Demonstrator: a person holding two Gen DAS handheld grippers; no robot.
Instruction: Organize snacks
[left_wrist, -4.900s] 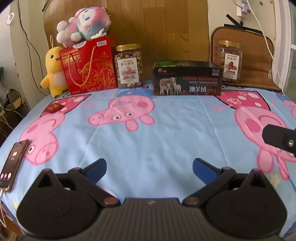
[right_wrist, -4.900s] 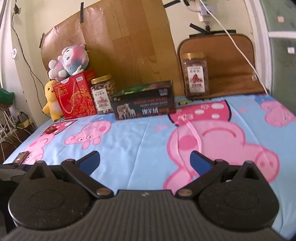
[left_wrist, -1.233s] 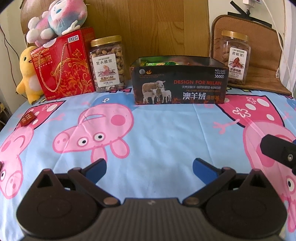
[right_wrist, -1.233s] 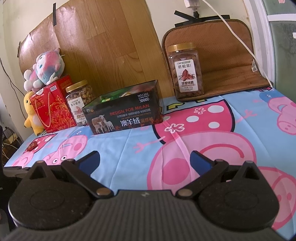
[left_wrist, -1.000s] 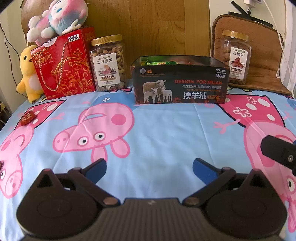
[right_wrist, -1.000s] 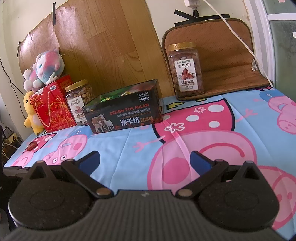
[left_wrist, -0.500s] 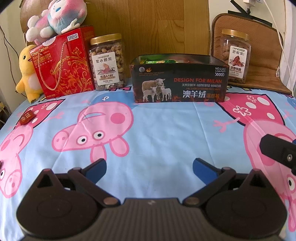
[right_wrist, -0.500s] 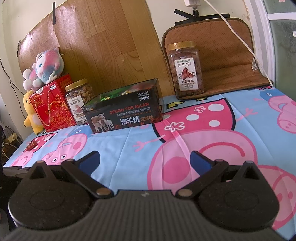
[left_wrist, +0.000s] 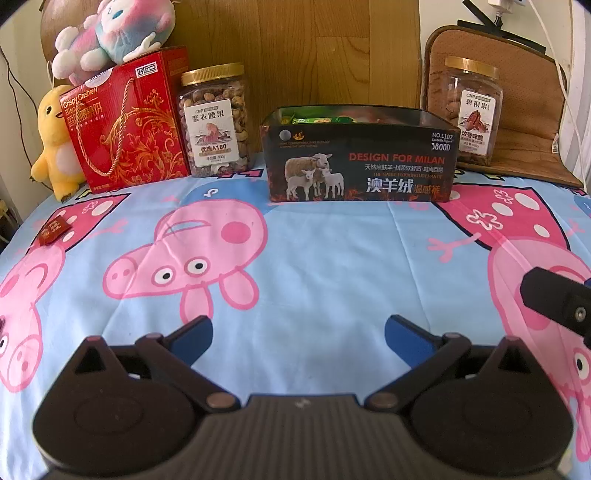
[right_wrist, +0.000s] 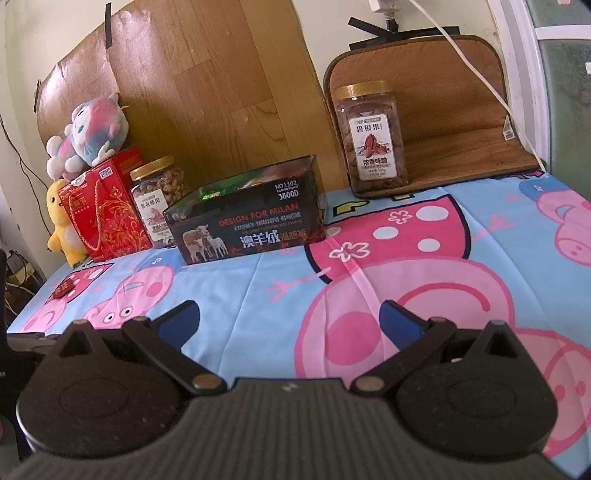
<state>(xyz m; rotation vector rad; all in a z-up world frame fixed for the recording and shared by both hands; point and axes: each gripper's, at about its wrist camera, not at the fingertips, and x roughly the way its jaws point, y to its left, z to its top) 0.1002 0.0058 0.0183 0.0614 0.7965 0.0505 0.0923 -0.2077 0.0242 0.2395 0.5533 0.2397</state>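
A black open box (left_wrist: 360, 162) holding snack packets stands at the back of the table; it also shows in the right wrist view (right_wrist: 247, 225). A nut jar (left_wrist: 214, 120) stands to its left beside a red gift box (left_wrist: 127, 122). A second nut jar (left_wrist: 472, 110) stands to its right on a brown mat. A small red packet (left_wrist: 54, 230) lies at the far left. My left gripper (left_wrist: 298, 336) is open and empty, well short of the box. My right gripper (right_wrist: 290, 319) is open and empty.
A blue pig-print cloth (left_wrist: 314, 258) covers the table. A yellow duck toy (left_wrist: 55, 147) and a pink plush (left_wrist: 110, 33) sit at the back left. A wooden board (right_wrist: 207, 85) leans on the wall. The right gripper's body (left_wrist: 557, 302) shows at the right edge.
Both grippers have moved forward toward the black box over several seconds. In the last second there is only slight drift. Both stay open and empty.
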